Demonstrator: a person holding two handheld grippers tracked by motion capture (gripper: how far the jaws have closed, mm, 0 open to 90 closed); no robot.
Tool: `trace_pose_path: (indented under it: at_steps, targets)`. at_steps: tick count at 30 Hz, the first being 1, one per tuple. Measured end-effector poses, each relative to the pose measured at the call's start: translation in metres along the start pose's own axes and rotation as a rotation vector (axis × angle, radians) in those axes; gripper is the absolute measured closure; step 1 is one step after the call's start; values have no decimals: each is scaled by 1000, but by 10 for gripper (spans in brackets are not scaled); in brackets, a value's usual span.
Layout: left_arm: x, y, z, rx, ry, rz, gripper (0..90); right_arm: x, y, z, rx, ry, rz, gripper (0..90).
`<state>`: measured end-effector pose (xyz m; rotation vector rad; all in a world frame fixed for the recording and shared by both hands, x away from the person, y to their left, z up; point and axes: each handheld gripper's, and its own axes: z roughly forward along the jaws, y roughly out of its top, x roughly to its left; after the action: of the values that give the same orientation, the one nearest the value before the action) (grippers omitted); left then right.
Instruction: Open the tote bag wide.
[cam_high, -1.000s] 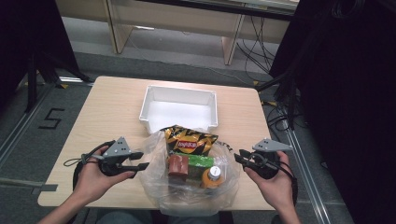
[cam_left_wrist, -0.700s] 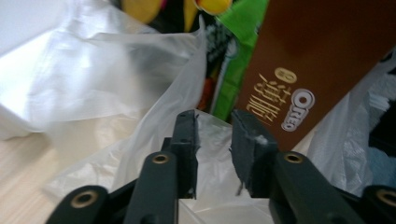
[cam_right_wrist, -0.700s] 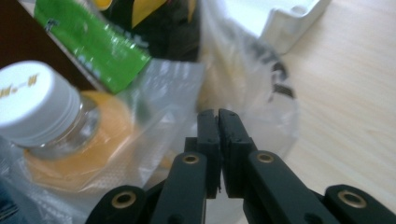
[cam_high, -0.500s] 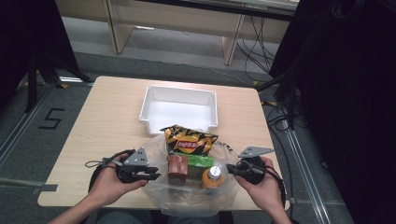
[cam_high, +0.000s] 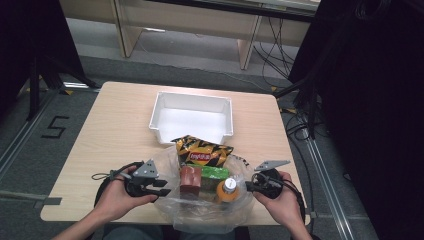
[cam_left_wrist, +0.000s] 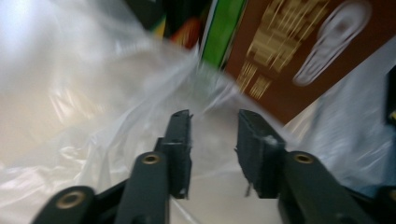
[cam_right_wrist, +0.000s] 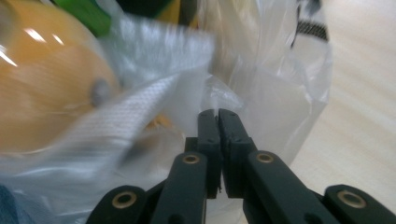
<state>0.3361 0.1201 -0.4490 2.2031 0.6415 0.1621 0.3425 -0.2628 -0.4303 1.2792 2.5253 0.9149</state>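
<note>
Behind the plastic bag (cam_high: 200, 210) — white bin (cam_high: 192, 117).

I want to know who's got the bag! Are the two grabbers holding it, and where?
The right gripper is pinched shut on the plastic bag, at its right edge. The left gripper has film between its jaws, but they stand apart, not holding it.

A light wooden table (cam_high: 115, 130) stands on grey floor (cam_high: 30, 145), black curtains (cam_high: 370, 100) alongside.
</note>
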Motion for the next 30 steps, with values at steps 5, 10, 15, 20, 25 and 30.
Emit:
trace_pose_path:
  at_steps: [5,10,15,20,25,30]
  targets:
    - [-10,11,-20,-80,13,-11,555,3,7,-17,-90,-32,-43,822]
    - [-17,18,-38,-149,19,-8,491,8,15,-40,-136,-54,-61,778]
    - [-9,22,-55,-199,67,-7,504,5,18,-47,-181,-73,-56,777]
    - [18,26,-58,-249,99,-38,674,4,19,-47,-200,-78,-39,786]
    - [43,20,-25,-152,122,-71,747,3,17,-42,-189,-74,-26,788]
    - [47,4,10,-11,85,-82,751,2,15,-37,-200,-67,-36,788]
